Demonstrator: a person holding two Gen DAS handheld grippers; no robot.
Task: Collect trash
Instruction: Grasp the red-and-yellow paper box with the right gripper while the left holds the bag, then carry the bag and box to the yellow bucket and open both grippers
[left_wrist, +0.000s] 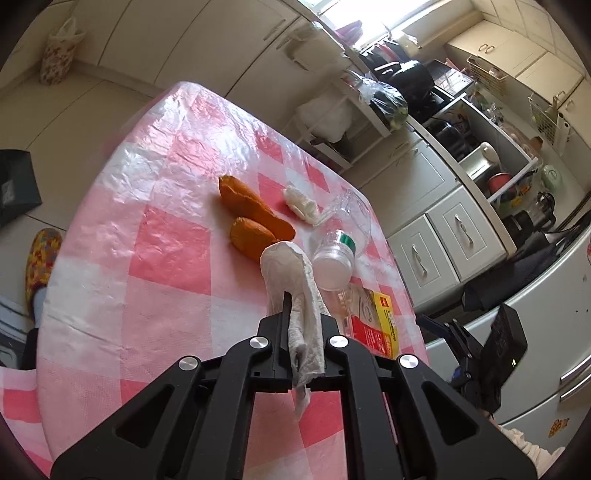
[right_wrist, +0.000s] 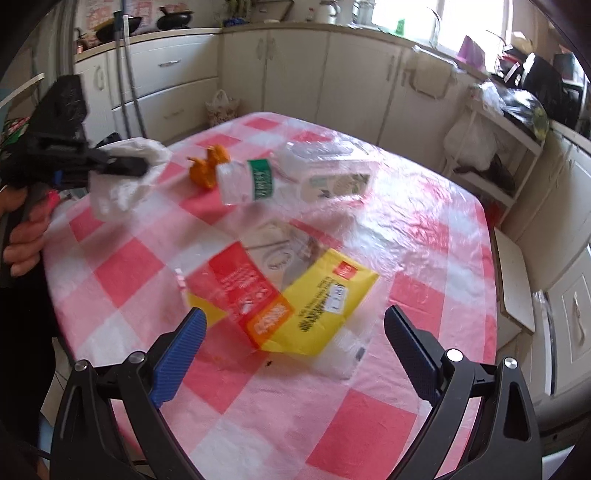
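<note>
My left gripper (left_wrist: 304, 310) is shut on a crumpled white paper towel (left_wrist: 291, 273), held above the pink checked table (left_wrist: 147, 240); the right wrist view shows the same left gripper (right_wrist: 138, 166) and paper towel (right_wrist: 122, 177) at the left. My right gripper (right_wrist: 295, 317) stands open above a red and yellow plastic wrapper (right_wrist: 295, 299), with nothing between its fingers. A clear plastic bottle (right_wrist: 251, 181) with a green label lies beyond the wrapper. Orange peel pieces (left_wrist: 251, 214) and a small white wad (left_wrist: 301, 205) lie mid-table.
A clear plastic container (right_wrist: 332, 166) lies behind the bottle. White cabinets (right_wrist: 295, 74) line the far wall and a shelf rack (right_wrist: 491, 155) stands right of the table. A hand (right_wrist: 26, 236) holds the left gripper's handle. A slippered foot (left_wrist: 40, 262) shows on the floor at left.
</note>
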